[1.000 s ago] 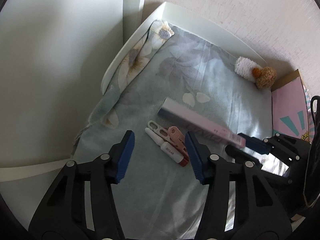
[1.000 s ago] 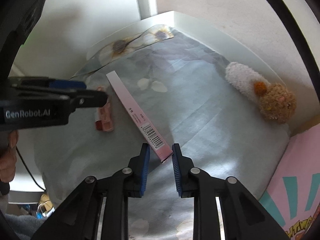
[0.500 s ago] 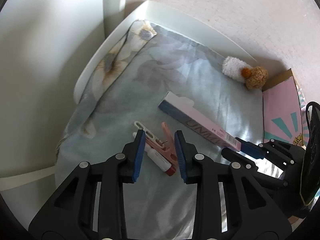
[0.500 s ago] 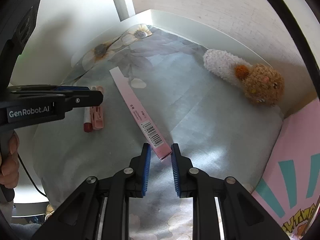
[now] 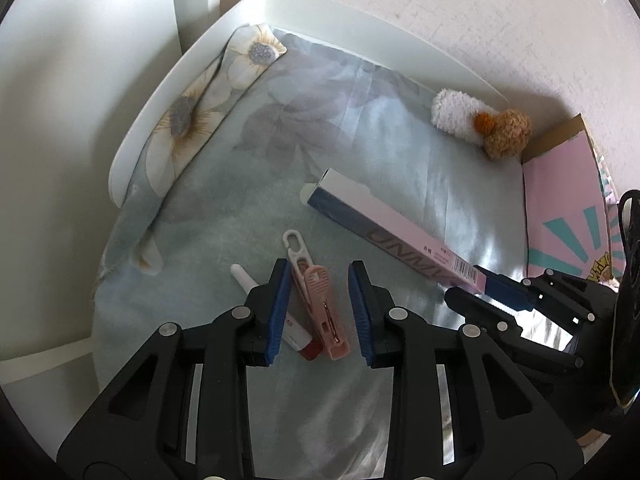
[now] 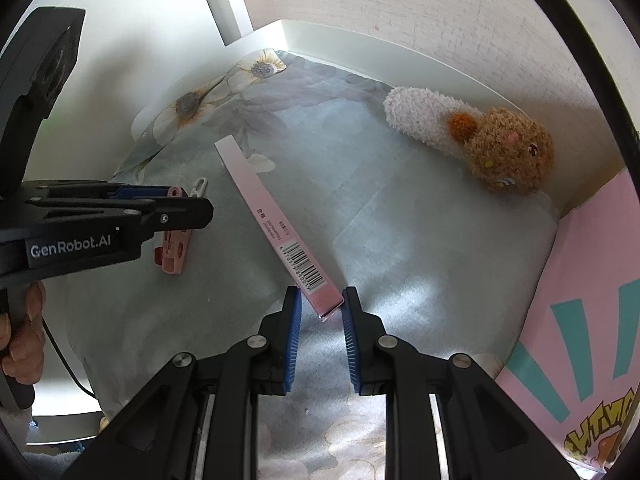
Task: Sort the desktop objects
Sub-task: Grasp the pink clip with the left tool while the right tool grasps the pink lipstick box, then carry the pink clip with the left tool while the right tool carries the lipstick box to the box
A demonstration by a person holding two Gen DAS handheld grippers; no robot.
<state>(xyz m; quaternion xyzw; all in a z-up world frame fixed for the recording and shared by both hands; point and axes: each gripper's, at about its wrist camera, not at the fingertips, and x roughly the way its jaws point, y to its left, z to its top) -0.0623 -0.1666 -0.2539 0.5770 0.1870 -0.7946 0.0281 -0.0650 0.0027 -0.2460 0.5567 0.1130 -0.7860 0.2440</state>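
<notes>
left gripper point(image 5: 318, 308): jaws have just been closing and now stand narrow around a pink clothespin point(image 5: 326, 312); whether the pads press it cannot be told. white clip point(image 5: 296, 248) pokes out beyond the jaws; a white pen with red cap point(image 5: 294, 330) lies partly under the left jaw. right gripper point(image 6: 318, 322): jaws narrow, clamped on the barcode end of a long pink box point(image 6: 276, 224), which runs away from the jaws across the floral cloth point(image 6: 400, 240). plush toy point(image 6: 480, 140) lies well beyond the jaws, by the wall. pink carton point(image 6: 592, 320) sits to the right of the right jaw.
</notes>
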